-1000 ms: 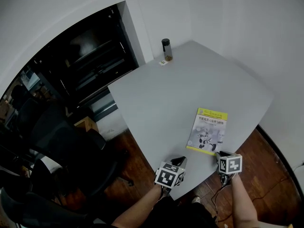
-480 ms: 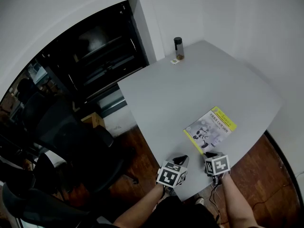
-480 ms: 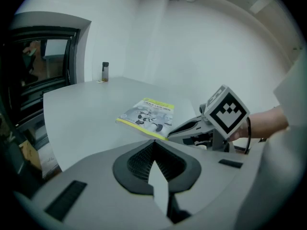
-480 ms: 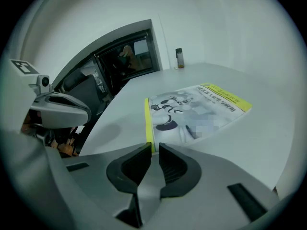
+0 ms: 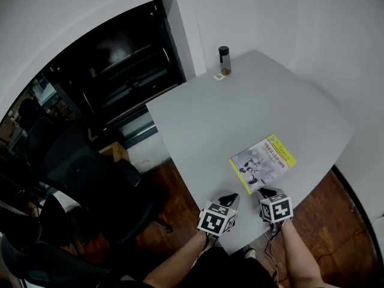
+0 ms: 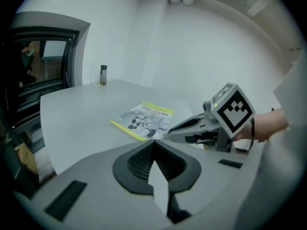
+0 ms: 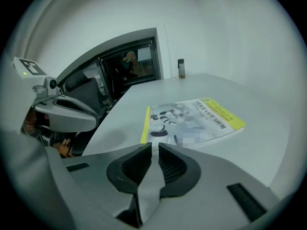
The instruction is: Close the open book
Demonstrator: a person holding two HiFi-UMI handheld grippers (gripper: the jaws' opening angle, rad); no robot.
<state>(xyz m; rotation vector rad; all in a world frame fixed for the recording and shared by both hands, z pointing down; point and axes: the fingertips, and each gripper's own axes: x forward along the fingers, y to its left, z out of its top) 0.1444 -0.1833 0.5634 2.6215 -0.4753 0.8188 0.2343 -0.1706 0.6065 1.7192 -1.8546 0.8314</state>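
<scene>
Book (image 5: 262,163) lies closed, cover up, near the desk (image 5: 240,113) edge. Left gripper (image 5: 230,198) is pressed together and right gripper (image 5: 264,192) barely parted, both empty. A stray nudge could slide it off.

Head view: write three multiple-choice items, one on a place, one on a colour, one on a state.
1. The bottle stands on the table at: A. its near edge B. its middle C. its far corner.
2. The book cover's edge band is: A. red B. yellow C. blue.
3. The book lies: A. closed, cover up B. open C. propped upright.
1 C, it stands at the corner farthest from the book; 2 B, a yellow strip edges the cover; 3 A, only the flat cover shows.
</scene>
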